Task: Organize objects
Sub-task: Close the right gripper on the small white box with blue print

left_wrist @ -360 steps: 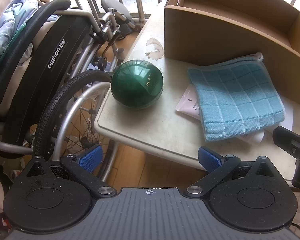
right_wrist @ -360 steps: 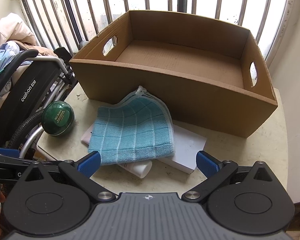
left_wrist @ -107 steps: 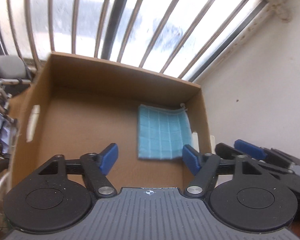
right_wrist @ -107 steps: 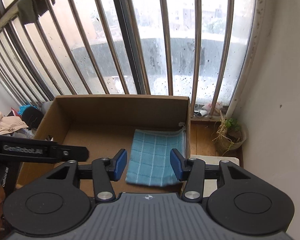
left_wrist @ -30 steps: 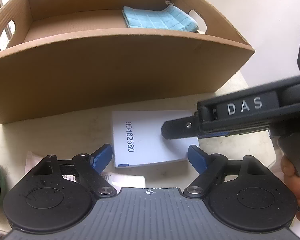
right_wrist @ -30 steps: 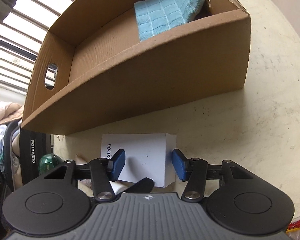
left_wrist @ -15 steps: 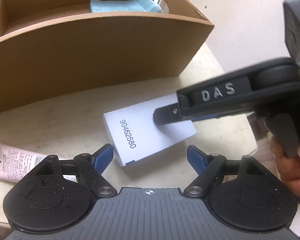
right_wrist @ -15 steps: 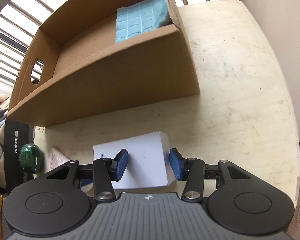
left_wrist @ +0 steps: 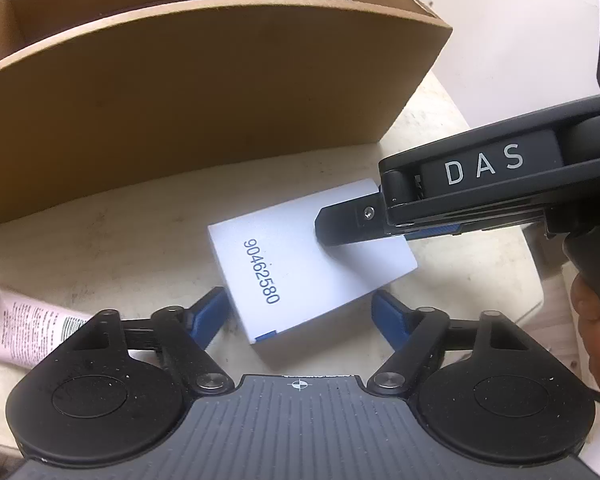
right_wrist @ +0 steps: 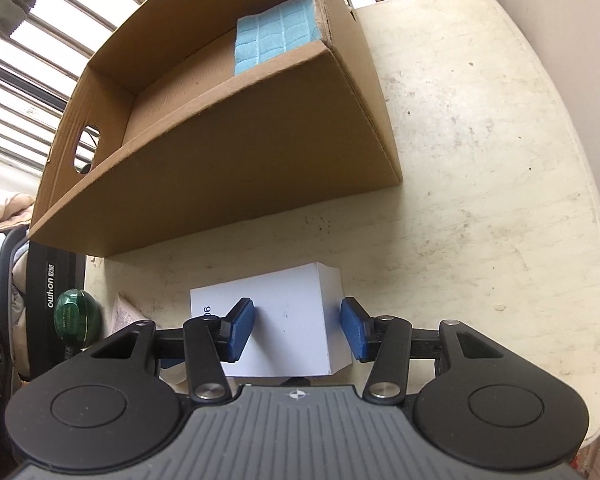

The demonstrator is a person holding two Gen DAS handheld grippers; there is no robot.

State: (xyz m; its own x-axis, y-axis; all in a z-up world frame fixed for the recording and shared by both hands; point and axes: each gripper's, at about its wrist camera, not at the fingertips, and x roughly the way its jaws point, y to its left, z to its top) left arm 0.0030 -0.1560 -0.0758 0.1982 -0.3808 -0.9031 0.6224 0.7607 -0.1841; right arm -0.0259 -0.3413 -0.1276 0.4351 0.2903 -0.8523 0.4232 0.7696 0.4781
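– Tool on the left (left_wrist: 300, 298), how does it stand?
– Wide, and its jaws are closing. The near corner of the white box (left_wrist: 320, 276) sits between them, but the pads don't press on it
– And the right tool (right_wrist: 296, 306)?
– About half open, holding nothing. One finger (right_wrist: 240, 328) lies over the white box's top, the other just beside its short side; touching or not, I cannot tell
– Where is that box?
– Flat on the surface (right_wrist: 480, 160), near its front edge, before the long wall of the cardboard carton (left_wrist: 220, 100)
– The rest?
– Blue cloth (right_wrist: 276, 40) inside the carton at its right end. Pink tube (left_wrist: 32, 332) lies toward the surface's left edge, green jar (right_wrist: 74, 314) at that edge
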